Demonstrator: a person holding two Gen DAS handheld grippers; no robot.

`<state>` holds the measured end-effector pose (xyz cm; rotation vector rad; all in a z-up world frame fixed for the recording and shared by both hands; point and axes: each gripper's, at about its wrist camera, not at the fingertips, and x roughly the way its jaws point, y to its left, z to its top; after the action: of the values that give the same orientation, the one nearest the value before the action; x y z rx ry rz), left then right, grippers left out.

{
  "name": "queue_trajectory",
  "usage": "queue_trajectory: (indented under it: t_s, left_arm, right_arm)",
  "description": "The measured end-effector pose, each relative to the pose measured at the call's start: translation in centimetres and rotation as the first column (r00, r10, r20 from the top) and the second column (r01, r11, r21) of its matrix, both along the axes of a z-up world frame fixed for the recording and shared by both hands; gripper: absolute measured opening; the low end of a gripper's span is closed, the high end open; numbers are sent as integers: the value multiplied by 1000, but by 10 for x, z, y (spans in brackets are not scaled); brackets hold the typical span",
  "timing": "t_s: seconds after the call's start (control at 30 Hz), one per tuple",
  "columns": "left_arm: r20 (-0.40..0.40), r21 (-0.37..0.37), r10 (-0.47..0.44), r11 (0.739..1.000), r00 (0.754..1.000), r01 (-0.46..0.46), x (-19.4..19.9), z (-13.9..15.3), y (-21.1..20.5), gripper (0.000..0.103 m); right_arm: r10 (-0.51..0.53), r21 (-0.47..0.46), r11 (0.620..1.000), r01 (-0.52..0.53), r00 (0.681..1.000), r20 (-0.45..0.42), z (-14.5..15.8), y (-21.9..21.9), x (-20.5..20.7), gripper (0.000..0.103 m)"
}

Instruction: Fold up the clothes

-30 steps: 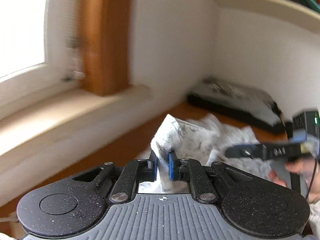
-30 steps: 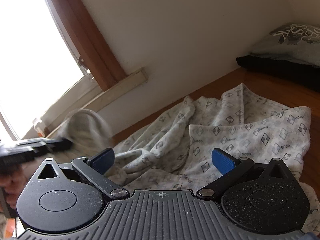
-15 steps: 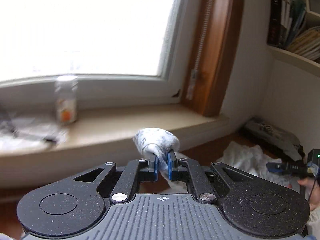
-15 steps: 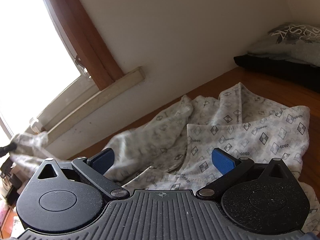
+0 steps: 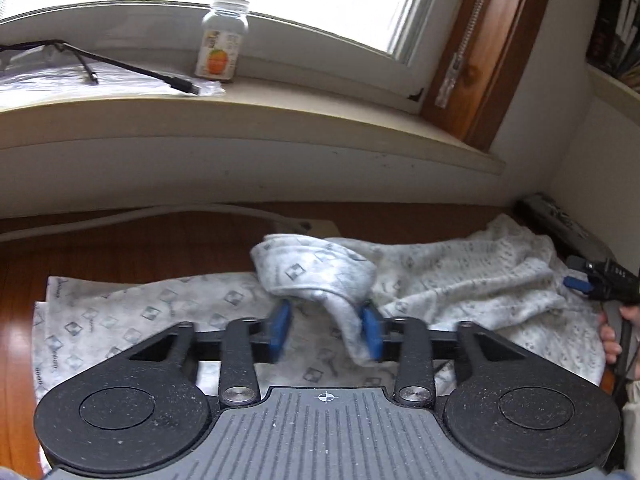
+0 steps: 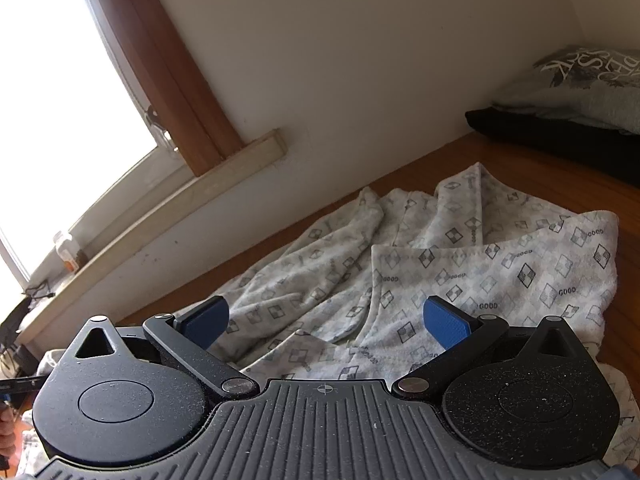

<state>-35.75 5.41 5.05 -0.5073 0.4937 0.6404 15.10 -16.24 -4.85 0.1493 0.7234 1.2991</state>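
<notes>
Beyond garment [image 5: 460, 276], bottle [image 5: 222, 38] and cable [image 5: 120, 65] on windowsill [image 5: 320, 120]

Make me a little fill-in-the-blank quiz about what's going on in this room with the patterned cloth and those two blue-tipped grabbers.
1. The patterned garment lies spread on a ____ wooden surface.
2. The left gripper is opening, and a bunched fold of the ____ stands between its blue pads.
3. A small bottle with an orange on its label stands on the ____.
4. The right gripper has ____ between its wide-open pads.

Missing words: brown; garment; windowsill; nothing
</notes>
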Motion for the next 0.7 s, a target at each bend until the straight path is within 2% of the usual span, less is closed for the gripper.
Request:
queue_trajectory:
  t_s: [0.07,0.13,0.23,0.33,0.47,0.57,0.7]
  left_arm:
    - [24,-10,9,1000,1000,-9,-3,3,3,56]
    - [50,-18,22,1000,999,-21,-6,6,5,60]
    - [45,-4,35,999,998,-35,-2,9,9,64]
    - [-5,7,44,999,999,-44,4,5,13,63]
    - [-47,-2,40,999,998,-40,-3,-1,12,56]
    - [-48,-10,38,999,998,-39,-13,-3,10,57]
    - [-23,-68,23,997,999,-25,-19,-6,18,58]
  right_arm:
    - [-1,1,1000,1,1000,0,0,0,0,103]
    - [-2,2,1000,2,1000,-1,0,0,0,103]
    - [0,2,1000,0,1000,-2,-1,0,1,103]
    - [-1,4,1000,1,1000,-2,-1,0,1,103]
    - [0,6,1000,0,1000,-3,-1,0,2,103]
    - [2,5,1000,-2,1000,-3,-1,0,2,103]
    - [-3,5,1000,3,1000,-3,-1,-1,1,103]
